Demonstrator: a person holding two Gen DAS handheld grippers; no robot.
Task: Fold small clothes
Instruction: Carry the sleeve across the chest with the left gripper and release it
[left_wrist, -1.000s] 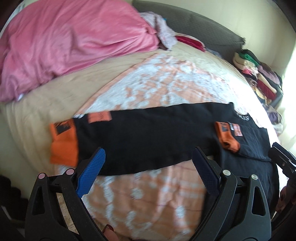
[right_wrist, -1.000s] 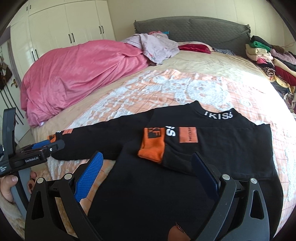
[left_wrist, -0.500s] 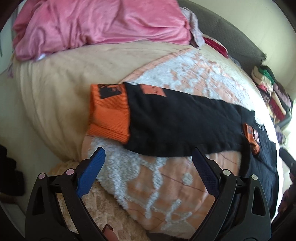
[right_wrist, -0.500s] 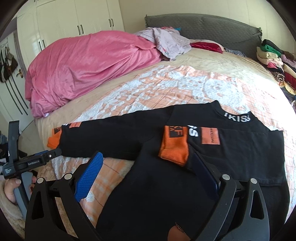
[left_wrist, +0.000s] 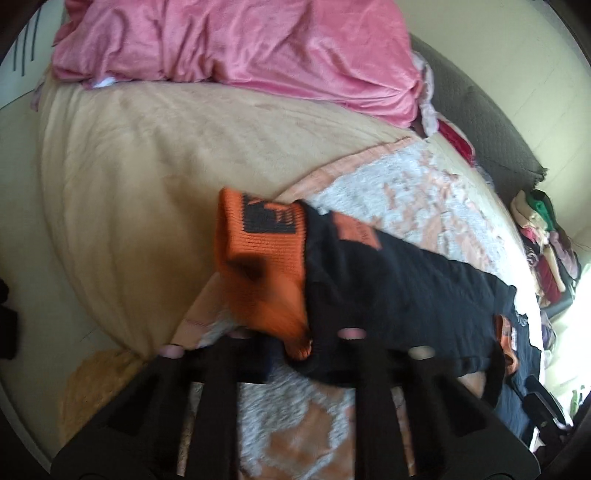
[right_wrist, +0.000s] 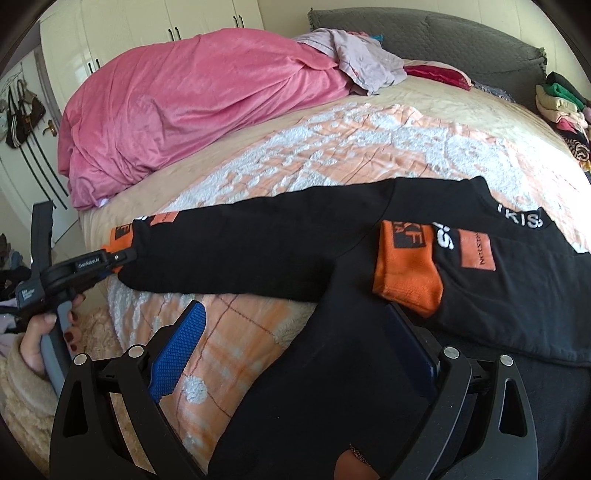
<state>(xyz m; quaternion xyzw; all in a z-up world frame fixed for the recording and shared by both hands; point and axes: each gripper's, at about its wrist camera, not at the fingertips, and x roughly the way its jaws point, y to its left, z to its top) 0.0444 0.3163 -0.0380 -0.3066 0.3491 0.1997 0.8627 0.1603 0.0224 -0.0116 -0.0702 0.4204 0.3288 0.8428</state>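
1. Since the earlier frames the left gripper (left_wrist: 295, 350) has come in to the end of the outstretched sleeve (right_wrist: 236, 251), and its jaws, which stood wide, are now pinched together on the orange cuff (left_wrist: 266, 273)
2. In the right wrist view the same left gripper (right_wrist: 123, 256) meets the cuff (right_wrist: 120, 236) near the bed's left edge, held by a hand (right_wrist: 44, 332) with dark painted nails
3. The black sweater (right_wrist: 369, 314) lies flat on the orange and white blanket (right_wrist: 332, 155) spread over the bed (left_wrist: 147, 166), one sleeve stretched out to the left
4. The other sleeve is folded across the chest, its orange cuff (right_wrist: 406, 266) resting on the black body below the collar
5. The right gripper (right_wrist: 295, 350) hangs over the sweater's lower body with its jaws wide apart; black cloth lies between the blue pads (right_wrist: 177, 347), not pressed by them
6. A pink duvet (right_wrist: 192, 110) is heaped at the far left of the bed, and a pile of folded clothes (right_wrist: 561, 107) sits at the far right by the grey headboard (right_wrist: 443, 33)
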